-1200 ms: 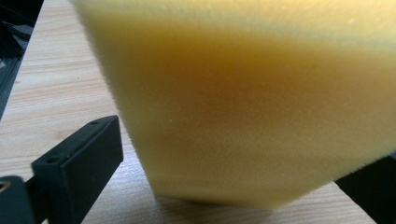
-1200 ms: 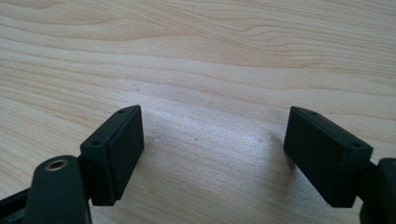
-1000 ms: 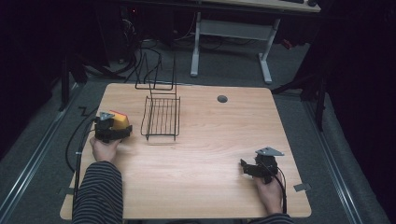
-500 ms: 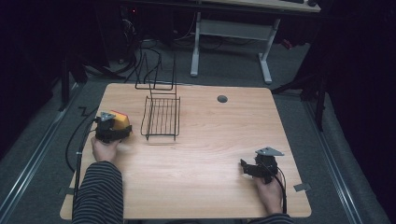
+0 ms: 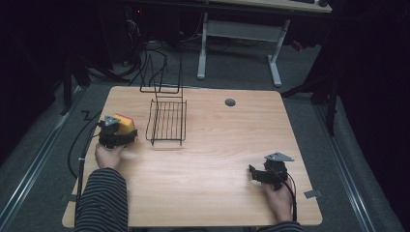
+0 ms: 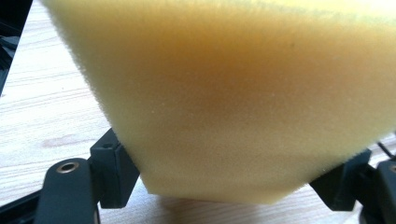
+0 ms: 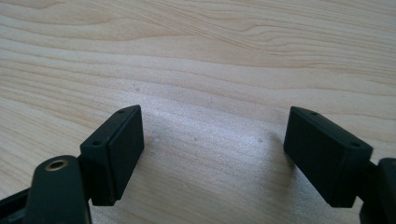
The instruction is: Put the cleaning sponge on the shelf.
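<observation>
1. Sponge [image 5: 124, 125], yellow with an orange edge, sits at the table's [image 5: 212, 193] left side, clamped in the left gripper [image 5: 115, 134] (jaws have just closed on it).
2. Wire rack [image 5: 167, 122] stands just right of it.
3. Right gripper [image 5: 261, 175] rests well apart, jaws spread over bare wood.

A black wire rack [image 5: 167, 122] stands on the wooden table [image 5: 217, 145].
</observation>
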`<control>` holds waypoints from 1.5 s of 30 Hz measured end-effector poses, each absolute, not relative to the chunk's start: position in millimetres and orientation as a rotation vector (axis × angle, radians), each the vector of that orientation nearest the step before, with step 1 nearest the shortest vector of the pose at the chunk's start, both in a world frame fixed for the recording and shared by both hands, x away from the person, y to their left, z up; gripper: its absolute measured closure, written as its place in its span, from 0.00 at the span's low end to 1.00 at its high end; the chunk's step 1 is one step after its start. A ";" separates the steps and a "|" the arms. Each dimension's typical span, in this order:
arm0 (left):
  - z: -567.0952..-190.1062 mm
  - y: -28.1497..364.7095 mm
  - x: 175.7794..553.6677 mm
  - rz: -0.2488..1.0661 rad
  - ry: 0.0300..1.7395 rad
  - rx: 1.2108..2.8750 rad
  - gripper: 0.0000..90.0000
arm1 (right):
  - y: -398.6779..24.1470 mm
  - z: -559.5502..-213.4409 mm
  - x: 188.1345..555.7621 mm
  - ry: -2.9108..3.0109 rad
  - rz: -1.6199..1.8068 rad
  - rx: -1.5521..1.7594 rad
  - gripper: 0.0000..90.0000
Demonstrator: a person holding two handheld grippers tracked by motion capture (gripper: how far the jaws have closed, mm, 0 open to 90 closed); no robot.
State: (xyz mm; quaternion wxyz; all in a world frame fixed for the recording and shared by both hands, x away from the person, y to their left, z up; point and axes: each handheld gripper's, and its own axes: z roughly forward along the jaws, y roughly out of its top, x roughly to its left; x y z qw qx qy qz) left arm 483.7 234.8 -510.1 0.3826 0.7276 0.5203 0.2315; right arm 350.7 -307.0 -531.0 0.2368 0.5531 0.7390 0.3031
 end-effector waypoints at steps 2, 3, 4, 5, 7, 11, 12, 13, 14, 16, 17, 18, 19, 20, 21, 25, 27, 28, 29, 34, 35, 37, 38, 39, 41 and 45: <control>-508.2 233.5 481.9 0.596 1.323 1.862 0.26 | -307.0 -531.0 350.7 2.026 0.831 1.517 0.23; -508.2 233.5 481.9 0.596 1.323 1.862 0.26 | -307.0 -531.0 350.7 2.026 0.831 1.517 0.23; -507.0 233.1 480.9 0.592 1.318 1.865 0.26 | -307.0 -531.0 350.7 2.026 0.831 1.517 0.23; -505.6 232.7 479.8 0.593 1.313 1.868 0.26 | -307.0 -531.0 350.7 2.026 0.831 1.516 0.23; -502.5 232.1 477.8 0.602 1.310 1.865 0.26 | -307.0 -531.0 350.7 2.026 0.831 1.516 0.23; -493.8 231.6 471.7 0.595 1.322 1.853 0.26 | -307.0 -531.0 350.7 2.026 0.831 1.517 0.23; -492.1 231.3 470.2 0.598 1.318 1.854 0.26 | -307.0 -531.0 350.7 2.026 0.831 1.516 0.23; -492.1 231.3 470.2 0.598 1.318 1.854 0.26 | -307.0 -531.0 350.7 2.026 0.831 1.516 0.23; -490.2 231.3 468.7 0.600 1.316 1.858 0.26 | -307.0 -531.0 350.7 2.026 0.831 1.517 0.23; -486.7 231.5 465.7 0.594 1.312 1.860 0.26 | -307.0 -531.0 350.7 2.026 0.831 1.517 0.23; -485.3 231.3 464.2 0.597 1.310 1.858 0.26 | -307.0 -531.0 350.7 2.026 0.831 1.516 0.23; -483.7 231.3 462.9 0.598 1.305 1.863 0.26 | -307.0 -531.0 350.7 2.026 0.831 1.517 0.23; -481.0 230.8 460.3 0.595 1.297 1.863 0.26 | -307.0 -531.0 350.7 2.026 0.831 1.516 0.23; -481.0 230.8 460.3 0.595 1.297 1.863 0.26 | -307.0 -531.0 350.7 2.026 0.831 1.516 0.23; -479.5 230.5 459.1 0.589 1.294 1.864 0.26 | -307.0 -531.0 350.7 2.026 0.831 1.517 0.23; -474.5 229.4 454.6 0.585 1.287 1.867 0.26 | -307.0 -531.0 350.7 2.026 0.831 1.517 0.23; -472.2 229.2 452.2 0.580 1.283 1.868 0.26 | -307.0 -531.0 350.7 2.026 0.831 1.517 0.23; -471.0 229.0 450.9 0.579 1.280 1.870 0.26 | -307.0 -531.0 350.7 2.026 0.831 1.517 0.23; -469.7 228.8 449.6 0.580 1.276 1.871 0.26 | -307.0 -531.0 350.7 2.026 0.831 1.517 0.23; -462.6 228.1 443.5 0.522 1.284 1.847 0.26 | -307.1 -531.0 350.7 2.026 0.831 1.517 0.23; -462.6 228.1 443.5 0.522 1.284 1.847 0.26 | -307.1 -531.0 350.7 2.026 0.831 1.517 0.23; -460.6 227.6 441.5 0.527 1.274 1.854 0.26 | -307.1 -531.0 350.7 2.026 0.831 1.517 0.23; -459.6 226.9 440.4 0.530 1.270 1.850 0.26 | -307.0 -531.0 350.7 2.025 0.831 1.517 0.23; -458.3 226.6 439.3 0.532 1.264 1.849 0.26 | -307.0 -531.0 350.7 2.025 0.831 1.517 0.23; -455.6 225.4 437.3 0.536 1.250 1.855 0.26 | -307.0 -531.0 350.7 2.025 0.831 1.517 0.23; -448.0 216.8 433.9 0.547 1.210 1.883 0.26 | -307.0 -531.0 350.7 2.026 0.831 1.517 0.23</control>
